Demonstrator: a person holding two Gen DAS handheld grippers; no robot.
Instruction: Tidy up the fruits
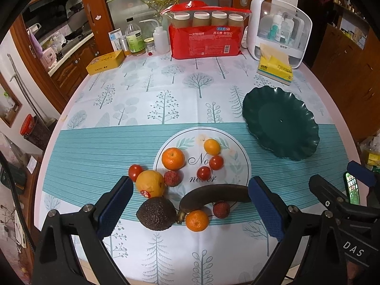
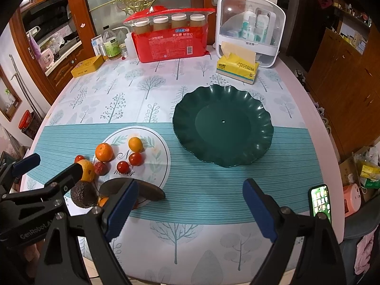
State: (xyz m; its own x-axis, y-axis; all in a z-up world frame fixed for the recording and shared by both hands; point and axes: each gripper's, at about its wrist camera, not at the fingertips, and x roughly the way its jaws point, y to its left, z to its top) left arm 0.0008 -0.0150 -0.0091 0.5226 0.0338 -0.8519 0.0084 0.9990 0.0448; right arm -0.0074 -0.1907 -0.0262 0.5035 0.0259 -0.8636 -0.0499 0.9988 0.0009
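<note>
Fruit lies in a loose group on the tablecloth: a dark avocado (image 1: 155,213), an overripe dark banana (image 1: 213,196), a large orange (image 1: 150,183), mandarins (image 1: 173,158), small red tomatoes (image 1: 216,162) and lychees (image 1: 172,178). An empty dark green scalloped plate (image 2: 201,128) sits to their right. My left gripper (image 1: 190,205) is open, its jaws either side of the avocado and banana, above them. My right gripper (image 2: 190,205) is open and empty over bare cloth in front of the plate.
At the table's back stand a red bag of jars (image 1: 204,35), a yellow tissue pack (image 1: 275,67), a white storage box (image 1: 280,28), bottles (image 1: 135,35) and a yellow tin (image 1: 105,61). A lit phone (image 2: 319,200) lies near the right edge.
</note>
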